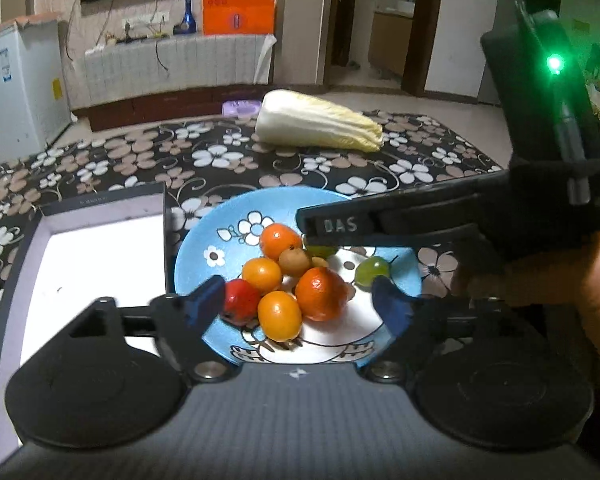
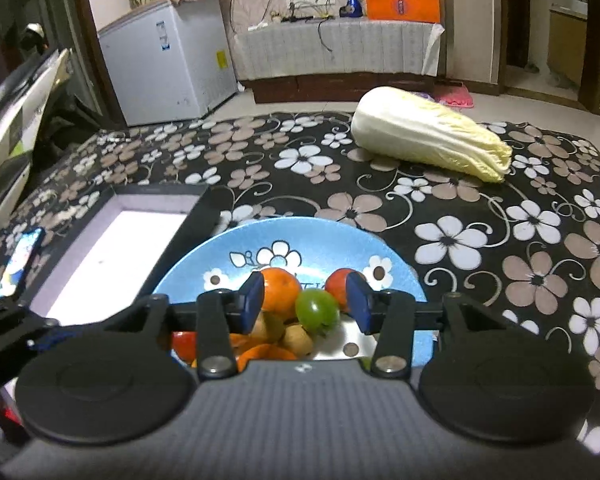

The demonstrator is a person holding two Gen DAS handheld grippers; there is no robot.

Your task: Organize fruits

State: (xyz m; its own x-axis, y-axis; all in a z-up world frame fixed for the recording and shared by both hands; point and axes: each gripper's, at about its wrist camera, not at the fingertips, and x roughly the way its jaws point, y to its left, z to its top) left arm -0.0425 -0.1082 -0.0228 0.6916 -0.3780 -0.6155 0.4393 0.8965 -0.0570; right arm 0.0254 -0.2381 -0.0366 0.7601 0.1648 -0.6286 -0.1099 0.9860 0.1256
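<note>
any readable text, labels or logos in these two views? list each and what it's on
"DAS": white letters on a finger of the right gripper, in the left wrist view.
Orange bag by the wall: print too blurred to read.
White chest freezer: blue and yellow stickers too small to read.
Box beside the blue plate: small print on the rim, illegible.
Phone screen: lit, nothing legible.

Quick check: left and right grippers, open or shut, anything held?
Left gripper: open, jaws wide over the blue plate, holding nothing.
Right gripper: open, a green fruit between the fingers, pads not pressing it.
</note>
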